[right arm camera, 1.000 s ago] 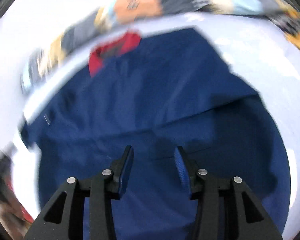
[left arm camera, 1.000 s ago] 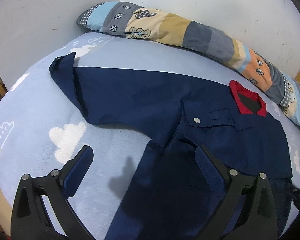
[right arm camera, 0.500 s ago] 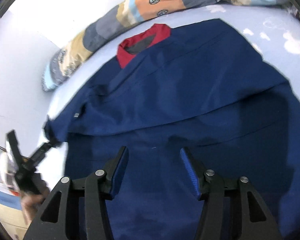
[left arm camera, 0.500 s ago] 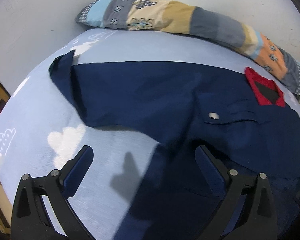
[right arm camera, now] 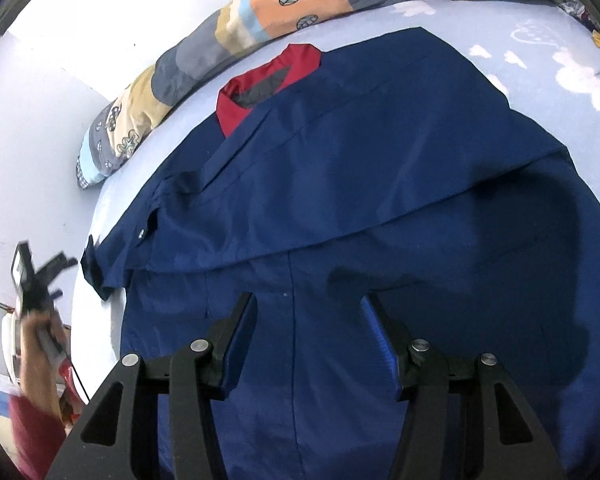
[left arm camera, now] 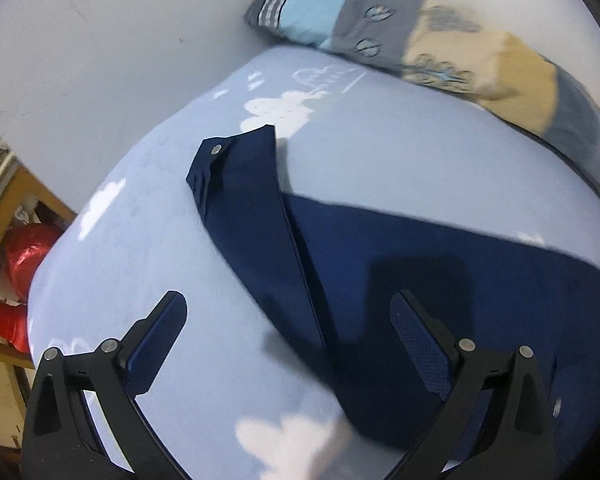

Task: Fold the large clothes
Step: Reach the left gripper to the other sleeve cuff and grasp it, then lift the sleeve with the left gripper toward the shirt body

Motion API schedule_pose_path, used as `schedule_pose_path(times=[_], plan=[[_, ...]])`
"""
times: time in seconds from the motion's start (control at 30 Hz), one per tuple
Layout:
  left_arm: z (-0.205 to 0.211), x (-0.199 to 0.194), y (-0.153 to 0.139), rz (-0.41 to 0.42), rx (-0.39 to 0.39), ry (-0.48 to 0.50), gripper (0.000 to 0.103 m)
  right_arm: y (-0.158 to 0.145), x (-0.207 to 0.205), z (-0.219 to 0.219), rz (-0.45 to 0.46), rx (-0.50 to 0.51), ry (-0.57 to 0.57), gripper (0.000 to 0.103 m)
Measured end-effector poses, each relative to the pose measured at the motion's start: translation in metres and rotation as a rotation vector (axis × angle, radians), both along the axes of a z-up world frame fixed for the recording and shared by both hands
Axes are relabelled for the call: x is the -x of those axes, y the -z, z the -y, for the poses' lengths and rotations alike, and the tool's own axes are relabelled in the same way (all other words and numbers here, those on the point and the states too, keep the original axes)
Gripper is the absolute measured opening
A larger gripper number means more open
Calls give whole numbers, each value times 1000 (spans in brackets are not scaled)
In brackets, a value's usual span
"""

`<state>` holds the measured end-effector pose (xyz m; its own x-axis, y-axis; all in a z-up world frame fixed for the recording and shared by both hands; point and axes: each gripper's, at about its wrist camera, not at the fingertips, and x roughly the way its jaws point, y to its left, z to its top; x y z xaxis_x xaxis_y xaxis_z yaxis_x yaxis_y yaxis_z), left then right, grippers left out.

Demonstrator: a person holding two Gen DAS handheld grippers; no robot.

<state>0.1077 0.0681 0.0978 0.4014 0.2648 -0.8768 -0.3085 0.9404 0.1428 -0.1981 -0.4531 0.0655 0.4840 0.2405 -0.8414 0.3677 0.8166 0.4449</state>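
Observation:
A large navy jacket (right arm camera: 340,184) with a red collar (right arm camera: 260,80) lies spread flat on a light blue bed sheet with white clouds (left arm camera: 160,264). Its right sleeve is folded across the chest. Its left sleeve (left arm camera: 252,208) stretches out over the sheet, with a snap button on the cuff (left arm camera: 216,150). My left gripper (left arm camera: 288,332) is open and empty, just above the sleeve's lower part. My right gripper (right arm camera: 308,320) is open and empty above the jacket's lower front. The left gripper also shows at the left edge of the right wrist view (right arm camera: 36,276).
A long patchwork pillow (left arm camera: 440,52) lies along the white wall at the head of the bed; it also shows in the right wrist view (right arm camera: 260,12). A wooden shelf with red items (left arm camera: 16,256) stands beside the bed's left edge.
My left gripper has swung left and closer to the outstretched sleeve and its cuff. My right gripper has steadied over the jacket's lower front and opened a little wider.

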Motion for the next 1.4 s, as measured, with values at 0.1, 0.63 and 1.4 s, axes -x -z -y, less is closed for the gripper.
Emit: schedule_pose_path(times=[0.1,0.63,1.4], plan=[[-25,-26,13,-28,3,-78,97,-1,0,-1,0,7,-3,57],[-110,-13,52,67,290,-200,8,10,-14,-24,-19,2,-46,57],[-177,65,93,343,639,-414,39,-4,-7,-17,24,63,-21,57]])
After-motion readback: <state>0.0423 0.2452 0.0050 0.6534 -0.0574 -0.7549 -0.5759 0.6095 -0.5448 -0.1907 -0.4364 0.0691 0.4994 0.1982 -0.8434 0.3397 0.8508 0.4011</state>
